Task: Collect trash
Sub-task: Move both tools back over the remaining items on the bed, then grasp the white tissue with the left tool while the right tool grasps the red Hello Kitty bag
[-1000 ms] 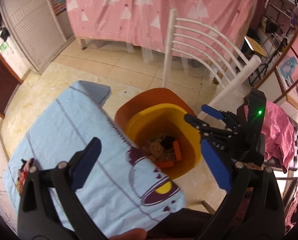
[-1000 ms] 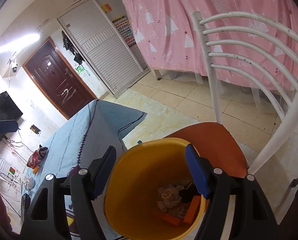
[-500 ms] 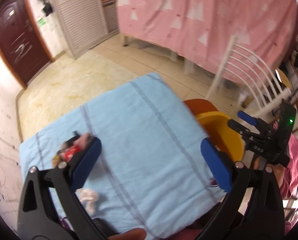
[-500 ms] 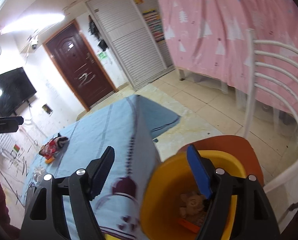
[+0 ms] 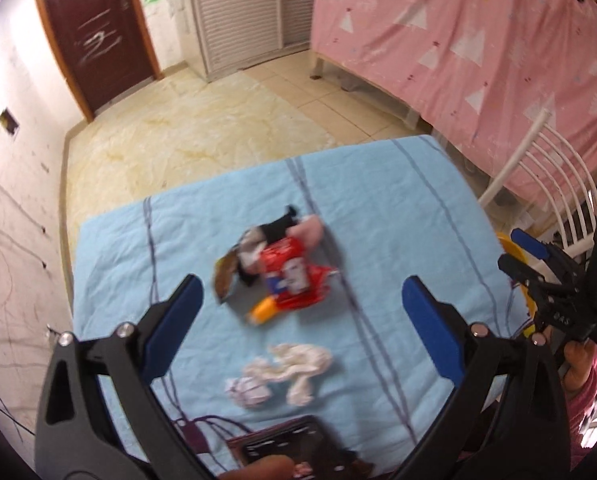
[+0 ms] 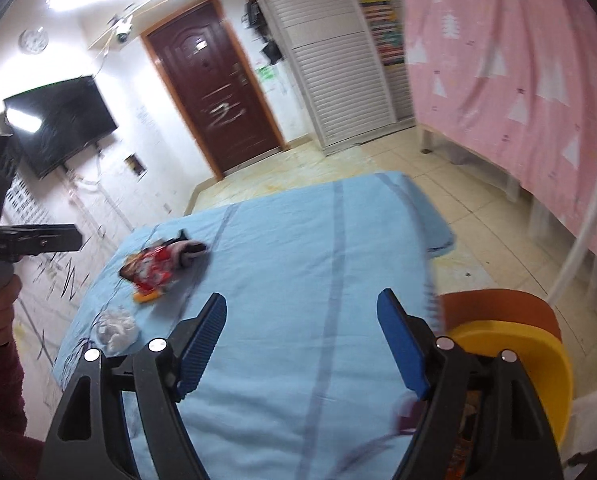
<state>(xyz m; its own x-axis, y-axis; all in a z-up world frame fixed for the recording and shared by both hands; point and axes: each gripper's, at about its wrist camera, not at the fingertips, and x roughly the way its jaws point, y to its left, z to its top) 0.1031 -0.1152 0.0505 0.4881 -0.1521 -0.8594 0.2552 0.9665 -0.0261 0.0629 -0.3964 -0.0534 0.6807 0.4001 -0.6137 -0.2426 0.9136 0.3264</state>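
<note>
Both claws empty right now, left claw (image 5: 298,312) spread wide above the red wrapper pile (image 5: 286,276) on the blue-clothed worktop (image 5: 398,208), right claw (image 6: 302,340) just been opening near the yellow bin (image 6: 538,356), parked close for easy dumping I guess.

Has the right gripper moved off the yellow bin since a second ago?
Yes. The right gripper, jaws empty and just opening wider, has swung from above the yellow bin to over the blue cloth, leaving the bin at its right.
</note>
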